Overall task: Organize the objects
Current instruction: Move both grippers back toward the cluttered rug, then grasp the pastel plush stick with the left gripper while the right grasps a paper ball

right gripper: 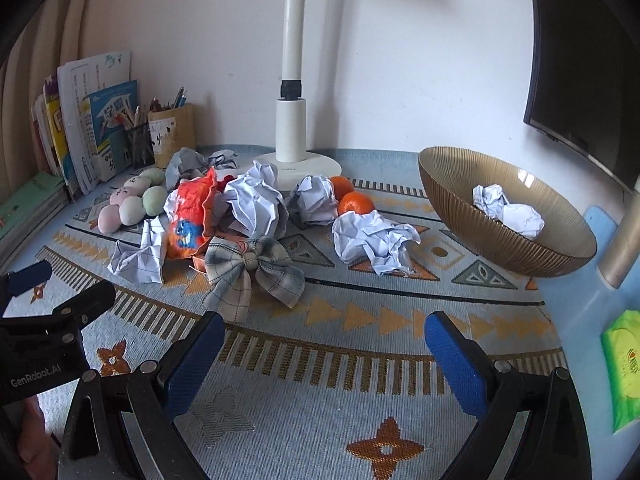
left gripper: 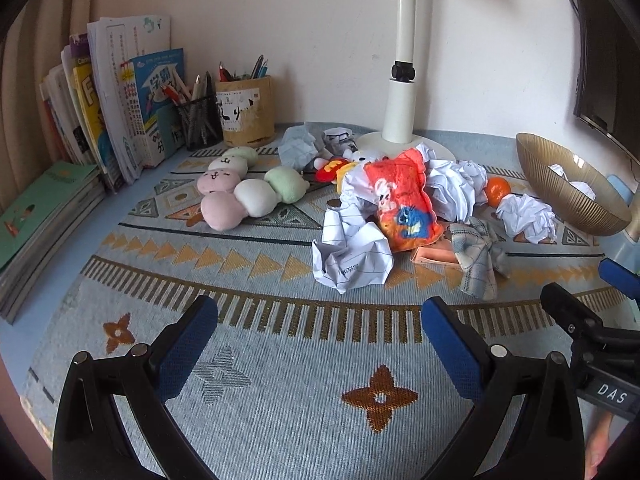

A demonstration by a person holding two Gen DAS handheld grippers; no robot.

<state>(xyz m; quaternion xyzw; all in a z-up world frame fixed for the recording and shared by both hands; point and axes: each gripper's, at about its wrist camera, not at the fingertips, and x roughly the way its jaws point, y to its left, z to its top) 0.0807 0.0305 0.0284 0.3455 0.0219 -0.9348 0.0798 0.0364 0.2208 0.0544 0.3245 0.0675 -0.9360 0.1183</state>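
Right wrist: plaid bow (right gripper: pixel 252 270) lies before crumpled papers (right gripper: pixel 256 204), oranges (right gripper: pixel 354 202).

Bare mat (right gripper: pixel 320 380) nearby; paper wads (right gripper: pixel 372 236) beyond.

Two oranges (right gripper: pixel 356 203), two paper balls in bowl (right gripper: pixel 506 210), two pen holders (left gripper: pixel 245 110), one bow (right gripper: pixel 252 270)

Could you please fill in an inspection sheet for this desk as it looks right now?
Surface: patterned blue woven mat, partly covered.
Job's things: crumpled white paper balls loose; two in ribbed amber glass bowl; two oranges; plaid fabric bow; red plush pouch; pastel dumpling plushies.
Clutter: books, pen holders, green tissue pack.
Grippers: left claw open, empty; right claw open, empty.
Cables: nothing seen.
Surroundings: white lamp stand, dark monitor.
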